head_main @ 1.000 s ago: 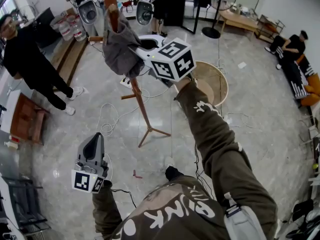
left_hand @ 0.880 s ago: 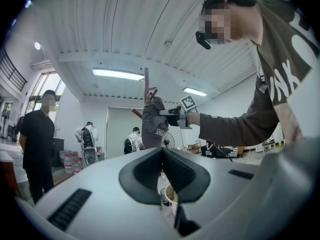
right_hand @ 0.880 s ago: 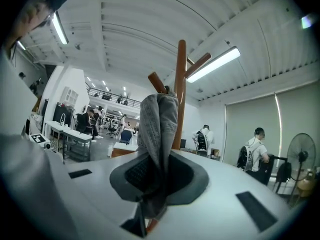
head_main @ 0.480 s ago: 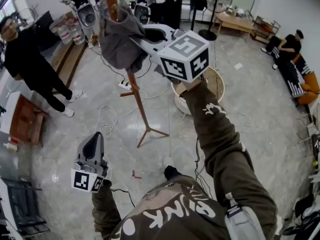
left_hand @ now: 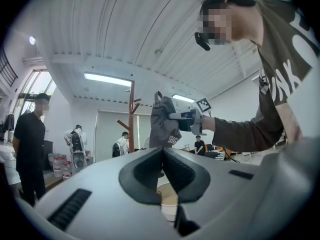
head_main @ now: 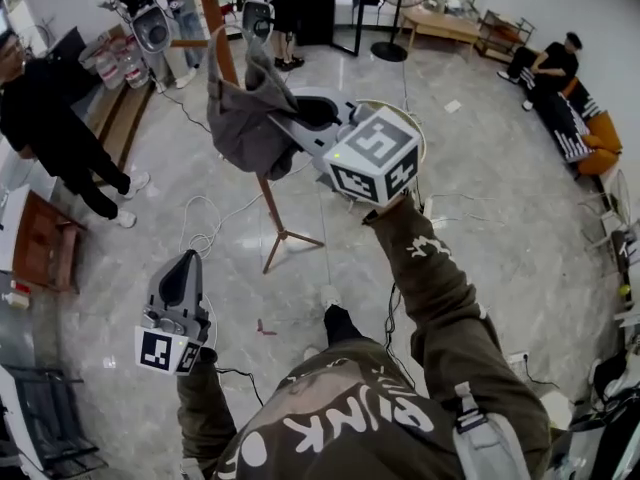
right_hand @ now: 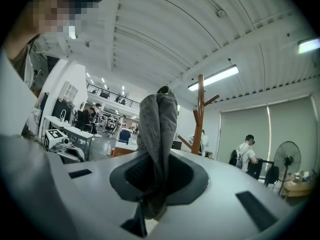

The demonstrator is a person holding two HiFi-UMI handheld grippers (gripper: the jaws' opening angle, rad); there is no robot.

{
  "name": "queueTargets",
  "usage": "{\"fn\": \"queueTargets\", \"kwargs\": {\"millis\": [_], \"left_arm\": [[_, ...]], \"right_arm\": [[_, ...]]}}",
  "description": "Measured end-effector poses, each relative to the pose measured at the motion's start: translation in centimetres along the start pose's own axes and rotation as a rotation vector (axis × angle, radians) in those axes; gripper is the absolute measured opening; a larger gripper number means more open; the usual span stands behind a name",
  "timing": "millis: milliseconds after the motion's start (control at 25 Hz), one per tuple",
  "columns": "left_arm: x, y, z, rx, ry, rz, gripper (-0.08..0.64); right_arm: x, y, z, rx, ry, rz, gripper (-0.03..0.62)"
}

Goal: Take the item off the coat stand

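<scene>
A grey garment (head_main: 243, 123) hangs from my right gripper (head_main: 288, 120), which is shut on its bunched cloth (right_hand: 157, 134). The brown wooden coat stand (head_main: 212, 16) rises just left of the garment in the head view. In both gripper views the garment (left_hand: 164, 126) hangs apart from the stand's pole (left_hand: 131, 119) (right_hand: 200, 111). My left gripper (head_main: 186, 264) is held low at the left, well away from the stand, its jaws shut with nothing between them.
A round wicker basket (head_main: 412, 128) stands on the marble floor behind the right gripper's cube. Cables (head_main: 205, 230) lie by the stand's legs (head_main: 283, 236). A person in black (head_main: 55, 128) stands at the left, others at the back, and one sits at the right (head_main: 548, 68).
My right gripper has lifted the garment up the pole, then drawn it rightward and toward me, away from the stand. The left gripper has hardly moved.
</scene>
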State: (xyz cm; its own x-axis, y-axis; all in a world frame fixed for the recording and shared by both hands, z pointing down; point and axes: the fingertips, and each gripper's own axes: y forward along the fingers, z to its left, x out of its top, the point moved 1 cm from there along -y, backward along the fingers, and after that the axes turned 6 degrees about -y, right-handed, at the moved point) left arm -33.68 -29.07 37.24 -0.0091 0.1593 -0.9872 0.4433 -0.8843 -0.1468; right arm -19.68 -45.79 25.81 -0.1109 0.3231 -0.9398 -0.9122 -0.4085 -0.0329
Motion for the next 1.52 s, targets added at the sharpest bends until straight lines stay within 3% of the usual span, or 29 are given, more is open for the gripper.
{"fn": "queueTargets", "kwargs": {"millis": [240,480,720,1080,1520], "left_arm": [[0.8,-1.9,-4.3,-0.033,0.001,-0.004,0.005],[2.4,-1.4,-5.9,-0.035,0.001,-0.007,0.005],[4.3,0.3,-9.2,0.002,0.017,-0.008,0.005],[2.9,0.4,-18.0,0.062,0.034,0.046,0.005],[3.9,0.4,-20.8,0.068,0.047,0.043,0.005]], "right_arm": [[-2.4,-6.5,5.8,-0.004,0.036,0.018,0.055],[-3.8,-9.6,8.8,0.014,0.059,0.024,0.055],[-5.2,-13.6,9.7,0.057,0.073,0.006,0.055],[-7.5,-21.7,11.6,0.116,0.088,-0.042,0.055],[-8.2,-24.4,12.3,0.118,0.091,-0.063,0.055]]}}
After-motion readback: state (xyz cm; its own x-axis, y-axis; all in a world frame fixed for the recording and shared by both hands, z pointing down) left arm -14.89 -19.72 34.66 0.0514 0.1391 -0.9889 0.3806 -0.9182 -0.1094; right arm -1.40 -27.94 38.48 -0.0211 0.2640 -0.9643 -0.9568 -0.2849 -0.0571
